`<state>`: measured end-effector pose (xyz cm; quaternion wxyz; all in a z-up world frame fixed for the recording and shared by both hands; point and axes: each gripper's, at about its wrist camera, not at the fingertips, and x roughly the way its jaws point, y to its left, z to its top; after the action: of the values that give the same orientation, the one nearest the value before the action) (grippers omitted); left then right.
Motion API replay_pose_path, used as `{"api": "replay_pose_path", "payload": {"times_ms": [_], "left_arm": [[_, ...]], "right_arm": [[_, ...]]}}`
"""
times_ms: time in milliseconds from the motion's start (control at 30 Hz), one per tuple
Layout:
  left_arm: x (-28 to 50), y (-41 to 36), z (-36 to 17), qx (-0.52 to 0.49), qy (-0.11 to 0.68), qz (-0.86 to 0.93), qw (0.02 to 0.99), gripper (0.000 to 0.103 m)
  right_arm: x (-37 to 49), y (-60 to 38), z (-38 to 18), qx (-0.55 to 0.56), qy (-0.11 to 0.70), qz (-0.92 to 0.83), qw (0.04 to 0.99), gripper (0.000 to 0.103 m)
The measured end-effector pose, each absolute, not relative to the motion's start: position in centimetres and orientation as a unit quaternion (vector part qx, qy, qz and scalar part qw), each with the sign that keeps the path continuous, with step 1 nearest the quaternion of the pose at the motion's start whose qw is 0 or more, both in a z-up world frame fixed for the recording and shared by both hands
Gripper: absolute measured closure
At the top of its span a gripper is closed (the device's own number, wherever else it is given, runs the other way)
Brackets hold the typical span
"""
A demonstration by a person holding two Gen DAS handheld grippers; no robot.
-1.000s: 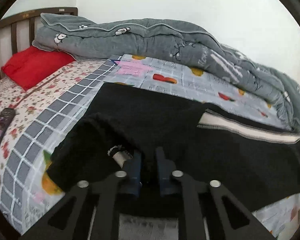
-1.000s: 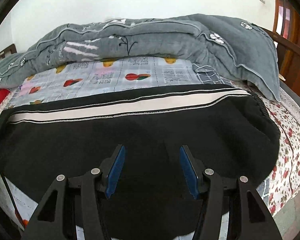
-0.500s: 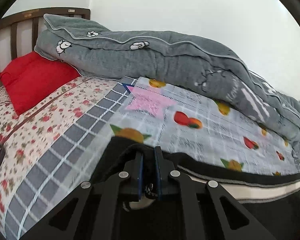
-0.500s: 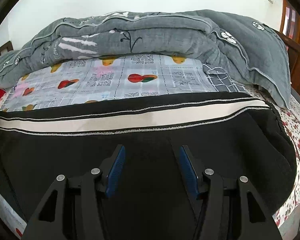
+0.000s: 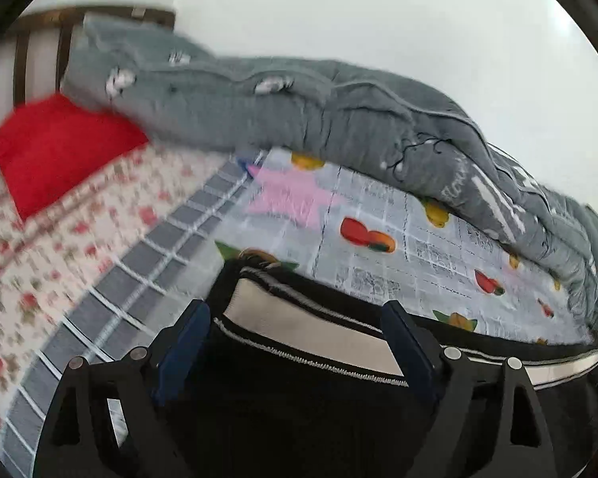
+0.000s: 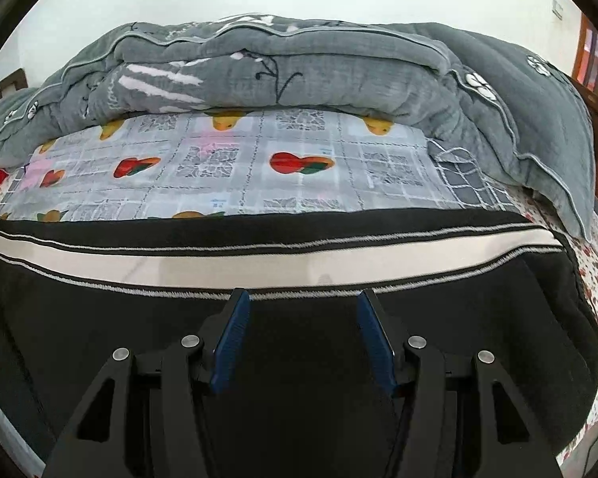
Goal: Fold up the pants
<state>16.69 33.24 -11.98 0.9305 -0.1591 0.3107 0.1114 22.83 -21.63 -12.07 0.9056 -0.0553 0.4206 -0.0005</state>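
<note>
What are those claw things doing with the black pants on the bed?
Someone is folding black pants on a bed, holding a claw tool in each hand. The left gripper is open above the end of the pants, near the white stripe. The right gripper is open too, over the middle of the pants. Neither is pinching any cloth. A rolled grey quilt lies along the back, and a red pillow sits by the headboard.

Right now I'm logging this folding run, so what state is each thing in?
left gripper: open, over the pants' end.
right gripper: open, holding nothing.
pants: laid flat across the bed, striped side up.
grey quilt: bunched along the wall.
red pillow: lying at the headboard.
</note>
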Motion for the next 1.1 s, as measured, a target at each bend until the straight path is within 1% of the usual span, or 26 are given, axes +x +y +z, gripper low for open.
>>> {"api": "replay_pose_path", "payload": {"times_ms": [100,233,300,333,367,400,433,533,600,667,733,900,1100], "left_arm": [[17.6,32.7,-11.9,-0.144,0.323,0.112,0.929,0.016],[20.1,32.5,-12.5,-0.103,0.346,0.158,0.919,0.016],[21.5,33.2,-13.1,-0.116,0.362,0.167,0.910,0.018],[22.4,33.7,-13.6,-0.128,0.381,0.167,0.901,0.026],[23.2,33.9,-14.2,-0.135,0.398,0.160,0.893,0.063],[23.8,34.0,-14.5,-0.129,0.411,0.164,0.888,0.088],[24.1,34.0,-14.7,-0.116,0.414,0.174,0.886,0.088],[23.4,34.8,-13.8,-0.107,0.368,0.193,0.903,0.088],[23.6,36.0,-14.9,-0.138,0.381,0.192,0.894,0.088],[24.0,36.3,-15.7,-0.143,0.390,0.193,0.889,0.088],[24.2,35.9,-15.8,-0.130,0.390,0.199,0.890,0.087],[24.5,35.2,-15.8,-0.105,0.398,0.208,0.887,0.087],[24.4,35.5,-15.9,-0.111,0.398,0.202,0.888,0.087]], "right_arm": [[23.3,-21.1,-12.1,-0.056,0.421,0.007,0.906,0.048],[23.6,-20.4,-12.0,-0.058,0.418,0.014,0.907,0.048],[23.9,-20.4,-11.9,-0.063,0.417,0.016,0.907,0.048],[24.1,-20.4,-11.8,-0.068,0.416,0.016,0.907,0.048],[24.3,-20.5,-11.7,-0.074,0.414,0.015,0.907,0.048],[24.6,-20.7,-11.6,-0.081,0.411,0.013,0.908,0.048],[24.8,-20.8,-11.6,-0.086,0.410,0.013,0.908,0.048],[25.6,-21.5,-11.3,-0.093,0.409,0.024,0.908,0.048],[26.3,-21.7,-11.2,-0.105,0.402,0.034,0.909,0.047],[27.0,-21.8,-11.2,-0.112,0.399,0.052,0.909,0.041],[28.1,-21.9,-11.3,-0.110,0.400,0.086,0.906,0.038],[30.2,-21.0,-12.5,-0.136,0.389,0.151,0.899,0.037],[33.2,-20.5,-16.0,-0.154,0.449,0.197,0.858,0.036]]}}
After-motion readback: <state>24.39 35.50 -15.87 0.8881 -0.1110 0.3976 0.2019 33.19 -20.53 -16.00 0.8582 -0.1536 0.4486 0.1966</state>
